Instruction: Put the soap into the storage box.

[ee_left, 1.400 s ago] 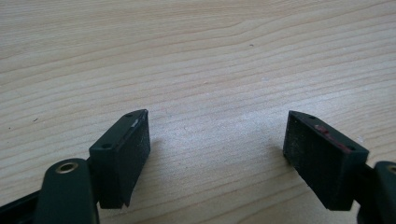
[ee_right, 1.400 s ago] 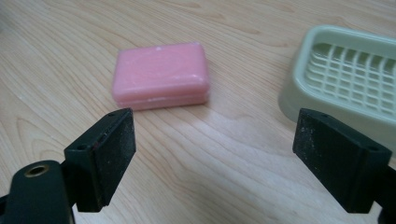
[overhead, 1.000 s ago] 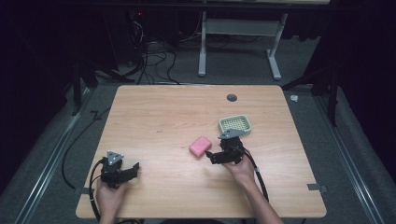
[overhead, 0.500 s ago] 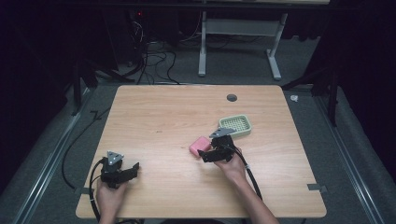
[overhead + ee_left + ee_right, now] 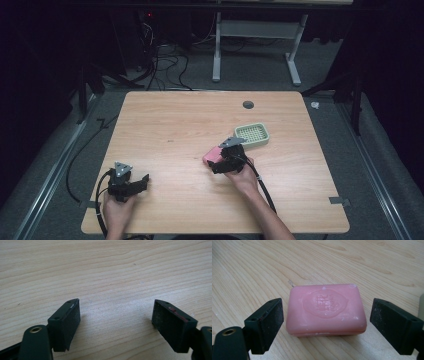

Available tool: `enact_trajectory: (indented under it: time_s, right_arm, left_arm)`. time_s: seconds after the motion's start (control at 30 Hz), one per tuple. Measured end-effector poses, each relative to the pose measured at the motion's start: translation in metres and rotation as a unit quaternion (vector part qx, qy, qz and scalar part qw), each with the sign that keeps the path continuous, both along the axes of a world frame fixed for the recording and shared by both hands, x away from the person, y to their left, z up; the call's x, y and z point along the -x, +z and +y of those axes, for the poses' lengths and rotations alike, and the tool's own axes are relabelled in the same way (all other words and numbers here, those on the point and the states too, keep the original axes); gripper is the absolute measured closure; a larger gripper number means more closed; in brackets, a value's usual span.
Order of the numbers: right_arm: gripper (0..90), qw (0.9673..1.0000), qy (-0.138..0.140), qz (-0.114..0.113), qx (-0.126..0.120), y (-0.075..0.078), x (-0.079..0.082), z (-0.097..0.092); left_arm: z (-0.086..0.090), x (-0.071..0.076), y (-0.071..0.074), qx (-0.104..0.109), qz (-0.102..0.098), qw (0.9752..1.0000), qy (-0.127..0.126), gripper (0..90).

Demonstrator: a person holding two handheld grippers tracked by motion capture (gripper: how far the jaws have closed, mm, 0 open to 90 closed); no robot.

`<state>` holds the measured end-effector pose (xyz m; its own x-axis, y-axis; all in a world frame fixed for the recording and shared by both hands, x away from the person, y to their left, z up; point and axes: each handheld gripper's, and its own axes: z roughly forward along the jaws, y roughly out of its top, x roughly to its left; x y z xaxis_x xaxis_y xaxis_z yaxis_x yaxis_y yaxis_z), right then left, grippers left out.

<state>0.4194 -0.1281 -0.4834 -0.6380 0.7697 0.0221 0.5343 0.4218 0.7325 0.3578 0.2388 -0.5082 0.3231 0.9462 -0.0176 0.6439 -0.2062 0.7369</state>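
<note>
A pink bar of soap (image 5: 325, 308) with an embossed oval lies flat on the wooden table (image 5: 175, 125). My right gripper (image 5: 327, 327) is open, one jaw on each side of the soap with small gaps, not touching it. From above, the soap (image 5: 212, 154) peeks out just left of the right gripper (image 5: 220, 162). A pale green perforated soap dish (image 5: 252, 134) sits just behind and to the right. My left gripper (image 5: 140, 184) rests open near the front left edge, with bare wood between its jaws (image 5: 116, 325).
A dark round grommet hole (image 5: 248, 104) sits near the table's far edge. Cables trail from both grippers off the front edge. Beyond the table are a white desk frame (image 5: 255, 45) and tangled cables on the floor.
My right gripper has moved left and slightly forward, away from the green dish, and now straddles the pink soap. The left gripper has stayed still.
</note>
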Motion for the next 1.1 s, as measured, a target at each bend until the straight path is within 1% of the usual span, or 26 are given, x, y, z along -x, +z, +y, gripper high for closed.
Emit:
enact_trajectory:
  time_s: [0.07, 0.17, 0.2, 0.27, 0.3, 0.33, 0.47, 0.53, 0.6, 0.97, 1.1]
  right_arm:
    - [12.3, 1.0000, 0.002, -0.003, 0.000, -0.002, -0.001, 0.001]
    - [12.3, 1.0000, 0.001, -0.002, 0.003, -0.004, -0.003, 0.002]
    - [12.3, 1.0000, 0.003, 0.001, 0.009, -0.006, -0.004, 0.003]
    - [12.2, 1.0000, 0.004, 0.001, 0.008, -0.007, -0.004, 0.004]
    - [12.2, 0.9999, 0.004, 0.002, 0.013, -0.008, -0.005, 0.005]
    - [12.2, 0.9999, 0.003, 0.002, 0.012, -0.010, -0.005, 0.006]
    - [12.2, 0.9996, 0.007, 0.000, 0.029, -0.014, -0.007, 0.009]
    - [12.3, 0.9996, 0.008, 0.003, 0.029, -0.016, -0.008, 0.009]
    - [12.5, 0.9993, 0.008, 0.007, 0.036, -0.019, -0.009, 0.010]
    - [13.3, 0.9993, 0.010, 0.008, 0.035, -0.021, -0.010, 0.010]
    - [13.5, 0.9994, 0.004, 0.011, 0.034, -0.021, -0.010, 0.011]
  left_arm:
    - [0.000, 0.000, 0.000, 0.000, 0.000, 1.0000, 0.000, 23.1]
    - [0.000, 0.000, 0.000, 0.000, 0.000, 1.0000, 0.000, 23.1]
    - [0.000, 0.000, 0.000, 0.000, 0.000, 1.0000, 0.000, 23.1]
    - [0.000, 0.000, 0.000, 0.000, 0.000, 1.0000, 0.000, 23.1]
    - [0.000, 0.000, 0.000, 0.000, 0.000, 1.0000, 0.000, 23.1]
    - [0.000, 0.000, 0.000, 0.000, 0.000, 1.0000, 0.000, 23.1]
    - [0.000, 0.000, 0.000, 0.001, 0.000, 1.0000, -0.002, 22.9]
    - [0.000, 0.000, 0.000, 0.001, -0.001, 1.0000, -0.003, 22.9]
    - [0.000, 0.000, 0.000, 0.001, -0.001, 1.0000, -0.003, 22.9]
    - [0.000, 0.000, 0.000, 0.001, -0.001, 1.0000, -0.003, 22.9]
    - [0.000, 0.000, 0.000, 0.002, -0.001, 1.0000, -0.003, 23.0]
